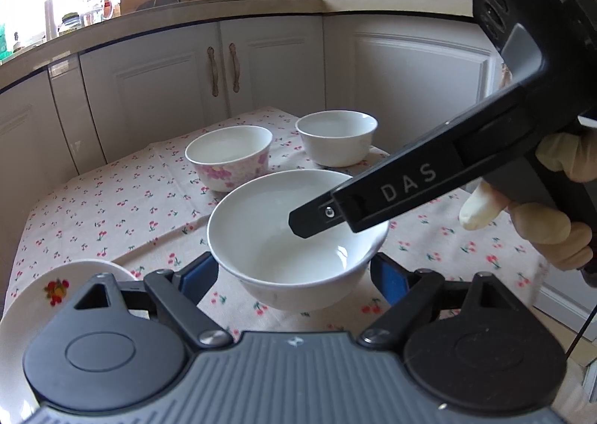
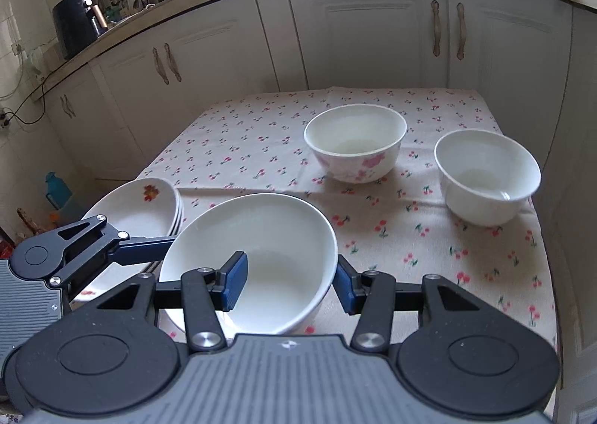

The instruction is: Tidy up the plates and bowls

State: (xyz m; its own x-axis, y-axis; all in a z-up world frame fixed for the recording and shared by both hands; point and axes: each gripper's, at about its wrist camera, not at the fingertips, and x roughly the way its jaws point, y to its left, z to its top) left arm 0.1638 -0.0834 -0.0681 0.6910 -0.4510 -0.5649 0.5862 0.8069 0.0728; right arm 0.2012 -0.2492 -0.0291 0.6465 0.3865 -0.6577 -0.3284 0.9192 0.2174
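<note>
Three bowls show from your left wrist camera on the cherry-print tablecloth (image 1: 112, 200). The nearest, a plain white bowl (image 1: 283, 230), sits between the wide-spread blue pads (image 1: 197, 274) of your left gripper (image 1: 294, 278); the pads flank its sides, and whether they press on it is hard to tell from this angle. Your right gripper (image 1: 313, 218) reaches in from the right with one finger inside the rim, gloved fingers on its handle. Behind stand a pink-flowered bowl (image 1: 229, 155) and a second white bowl (image 1: 337, 136), well apart from the near one. A fruit-printed plate (image 1: 56, 289) peeks in at lower left.

From the right wrist camera, your right gripper (image 2: 287, 282) is nearly closed and pinching the wall of the plain white bowl (image 2: 253, 256), one pad inside, the other outside. The bowl looks tilted and seems lifted off the cloth. Your left gripper's finger (image 2: 141, 246) comes in at the bowl's left side. A stack of plates (image 2: 149, 207) lies just beyond, and the pink-flowered bowl (image 2: 354, 144) and second white bowl (image 2: 485, 177) wait farther back.

My reading is that you are carrying this bowl to nest it in another. A rim pinch on glazed ceramic can slip, so keep the grip firm and the bowl level, and use your left gripper as a cradle. Clear the plate stack, centre over the target bowl, and lower gently before you let go.
</note>
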